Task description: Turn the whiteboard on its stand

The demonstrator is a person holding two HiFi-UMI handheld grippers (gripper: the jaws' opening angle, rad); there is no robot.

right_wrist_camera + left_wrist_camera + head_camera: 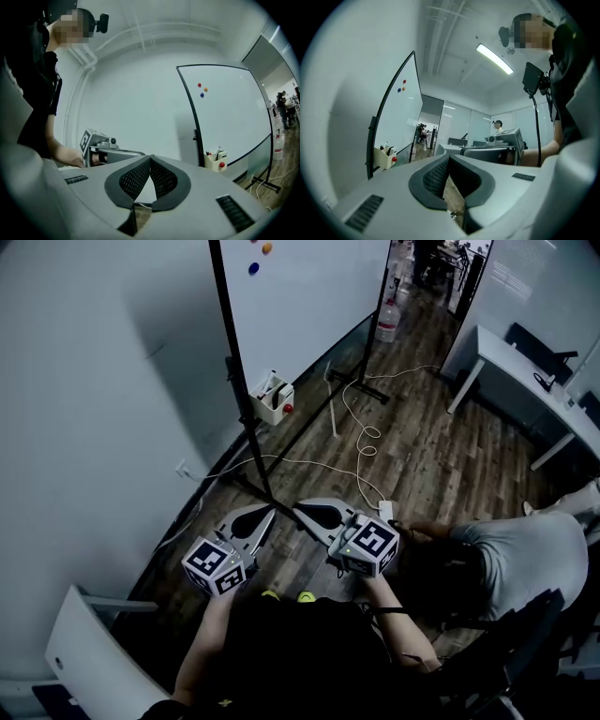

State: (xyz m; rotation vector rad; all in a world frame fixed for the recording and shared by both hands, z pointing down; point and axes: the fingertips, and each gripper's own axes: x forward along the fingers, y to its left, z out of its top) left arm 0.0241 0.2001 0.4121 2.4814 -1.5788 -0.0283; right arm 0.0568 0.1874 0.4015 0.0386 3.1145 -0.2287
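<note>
Left tongs: your left tongs (449, 157) are pinched shut, tips meeting, with nothing between them.
Right tongs: your right tongs (150, 158) are closed too, tips touching and empty.
Whiteboard: the whiteboard (309, 296) stands upright on its stand on the floor (422, 446), well apart from both tongs and untouched.
Direction: in the head view it lies at 12 o'clock from your tongs.
Near post: the stand's near post (234, 362) rises at about 12 o'clock from the left tongs, the nearer pair to it.
Far post: the far post (389, 287) sits off at 1 o'clock.
Long axis: the board's width runs away from you toward 1 o'clock, so you face its near edge and not its flat side.
Tray: a tray (274, 399) hangs just beside the near post, at its 3 o'clock.
Next move, as I judge it: open the left tongs before you reach for that near edge.
Risk: the cable (361, 442) lies across the floor at the stand's feet and could snag as the board turns.
</note>
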